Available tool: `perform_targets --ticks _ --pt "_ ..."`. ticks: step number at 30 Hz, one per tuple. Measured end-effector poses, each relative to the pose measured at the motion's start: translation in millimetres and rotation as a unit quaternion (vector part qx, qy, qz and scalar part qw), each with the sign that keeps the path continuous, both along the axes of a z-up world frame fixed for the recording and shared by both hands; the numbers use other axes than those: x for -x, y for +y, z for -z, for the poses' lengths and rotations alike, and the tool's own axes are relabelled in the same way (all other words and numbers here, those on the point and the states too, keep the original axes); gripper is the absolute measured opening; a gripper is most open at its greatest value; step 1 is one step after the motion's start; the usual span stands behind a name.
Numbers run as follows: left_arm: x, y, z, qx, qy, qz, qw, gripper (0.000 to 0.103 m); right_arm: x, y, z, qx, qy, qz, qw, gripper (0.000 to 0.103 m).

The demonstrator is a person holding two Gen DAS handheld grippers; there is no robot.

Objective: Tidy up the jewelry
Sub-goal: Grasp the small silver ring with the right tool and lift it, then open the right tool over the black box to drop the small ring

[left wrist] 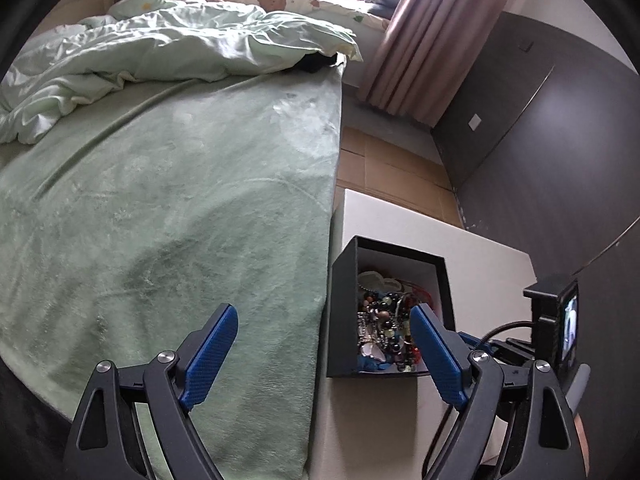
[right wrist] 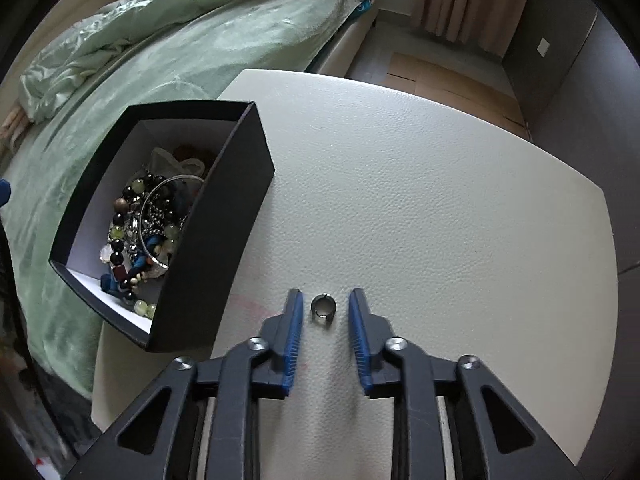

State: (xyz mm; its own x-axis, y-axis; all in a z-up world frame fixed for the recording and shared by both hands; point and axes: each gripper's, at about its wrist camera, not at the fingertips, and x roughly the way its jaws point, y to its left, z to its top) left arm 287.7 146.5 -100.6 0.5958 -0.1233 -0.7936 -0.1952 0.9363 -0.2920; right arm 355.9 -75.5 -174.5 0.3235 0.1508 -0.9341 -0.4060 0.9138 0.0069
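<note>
the table [right wrist: 440, 184] has a pale, pebbled, leather-like top with rounded corners. on it sits a black box [right wrist: 224, 240], rectangular, matte card outside and white inside, open at the top. the box holds a tangled heap of jewelry [right wrist: 140, 228]: round glossy beads in black, pale green, brown and blue, small white pearl-like ones, and a thin silver bangle [right wrist: 160, 216] lying tilted over the pile. toward the back of the box lies something pale and crumpled, too unclear to name.

a small dark metal ring [right wrist: 323, 309], a short open band with a shiny inner face, lies on the table just right of the box. the right gripper [right wrist: 323, 304] has its fingers apart, one on each side of the ring, not touching it. the pads [right wrist: 294, 332] are blue and ribbed, on black angular arms with silver bolts.

in the left wrist view, the left gripper [left wrist: 324, 324] has its fingers spread wide, holding nothing, above the edge where the bed [left wrist: 180, 220] meets the table. its blue pads [left wrist: 212, 356] have a fine diamond grain. the bed is covered in a soft, fuzzy green blanket, with a smooth, rumpled, paler quilt [left wrist: 160, 52] at its far end. beyond hangs a pleated pink curtain [left wrist: 420, 40].
</note>
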Motion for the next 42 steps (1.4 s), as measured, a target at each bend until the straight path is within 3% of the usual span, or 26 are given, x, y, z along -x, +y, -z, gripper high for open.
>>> perform_targets --ticks 8,15,24,31,34,35,37,38,39,42 --pt "4 -3 -3 0.009 -0.008 0.001 0.9999 0.088 1 -16 -7 -0.019 -0.003 0.024 1.0 0.014" --pt "5 -8 -4 0.007 -0.01 0.01 0.9999 0.088 4 -29 -43 -0.11 -0.039 0.039 0.992 0.014" --pt "11 1 -10 0.003 -0.015 0.002 0.9999 0.088 10 -21 -74 -0.215 -0.083 0.038 0.972 0.014" --pt "15 4 -15 0.003 -0.014 -0.004 0.9999 0.088 14 7 -80 -0.272 -0.064 -0.008 0.96 0.014" --pt "18 3 -19 0.001 -0.016 -0.005 0.9999 0.088 17 20 -76 -0.262 -0.042 -0.03 0.964 0.014" --pt "20 3 -21 0.002 -0.018 -0.006 0.9998 0.088 18 22 -75 -0.255 -0.039 -0.029 0.966 0.017" --pt "23 0 -26 0.002 -0.022 -0.006 0.9997 0.088 18 19 -73 -0.259 -0.034 -0.022 0.965 0.039" --pt "25 -2 -28 0.002 -0.024 -0.004 0.9997 0.088 19 13 -74 -0.266 -0.037 -0.017 0.963 0.056" --pt "26 -4 -30 0.001 -0.026 -0.002 0.9997 0.088 21 7 -76 -0.275 -0.043 -0.009 0.961 0.061" --pt "30 -12 -36 -0.002 -0.031 0.004 0.9995 0.088 28 -10 -79 -0.296 -0.043 0.002 0.954 0.061"
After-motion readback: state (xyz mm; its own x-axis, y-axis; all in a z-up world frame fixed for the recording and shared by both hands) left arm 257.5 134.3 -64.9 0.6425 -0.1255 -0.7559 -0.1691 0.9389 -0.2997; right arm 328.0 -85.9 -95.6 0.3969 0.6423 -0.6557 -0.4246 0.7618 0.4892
